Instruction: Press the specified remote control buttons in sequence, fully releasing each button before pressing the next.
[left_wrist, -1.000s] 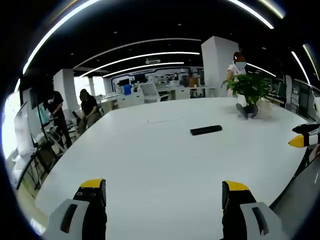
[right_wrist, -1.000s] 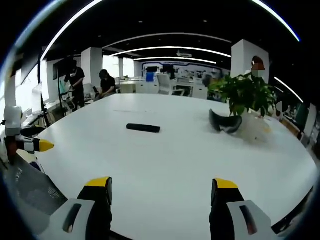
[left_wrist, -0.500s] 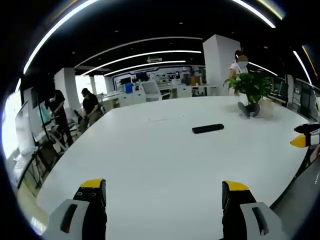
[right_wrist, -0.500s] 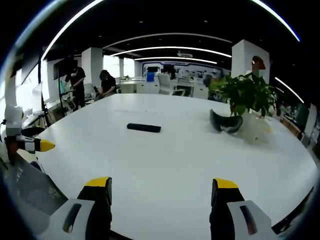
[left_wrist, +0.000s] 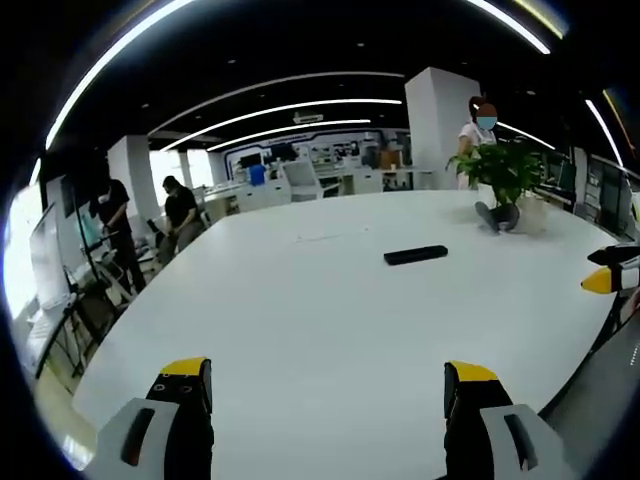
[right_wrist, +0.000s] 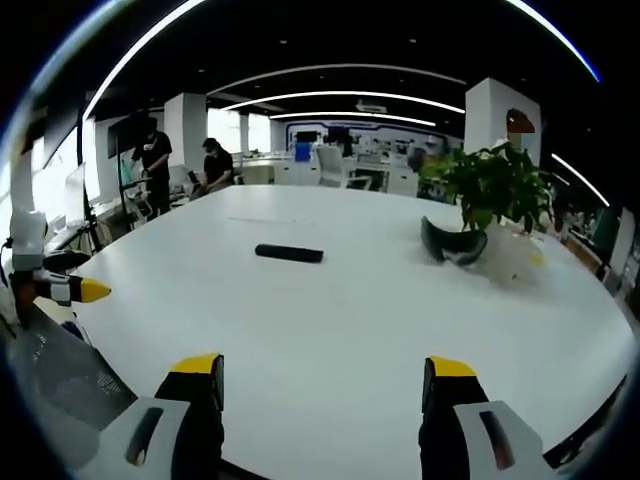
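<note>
Both grippers hover wide open over the white table (left_wrist: 300, 330), holding nothing.
Left gripper (left_wrist: 328, 385) and right gripper (right_wrist: 327, 378) sit well short of the black remote control (right_wrist: 289, 253), lying mid-table near a potted plant (right_wrist: 490, 190).

1. A large white table (left_wrist: 300, 320) with rounded corners is spreading across an open office.
2. Long curved light strips (left_wrist: 290, 108) are glowing on the dark ceiling (right_wrist: 330, 40).
3. A white square pillar (left_wrist: 435, 125) is standing beyond the table's far edge, and another white pillar (right_wrist: 185, 125) is rising off its far left corner.
4. Daylight is coming in through bright windows (right_wrist: 220, 130) at the back.
5. Pale desks and chairs (left_wrist: 300, 185) are lining the far wall.
6. A potted green plant (right_wrist: 488, 190) is sitting near the table's far right edge.
</note>
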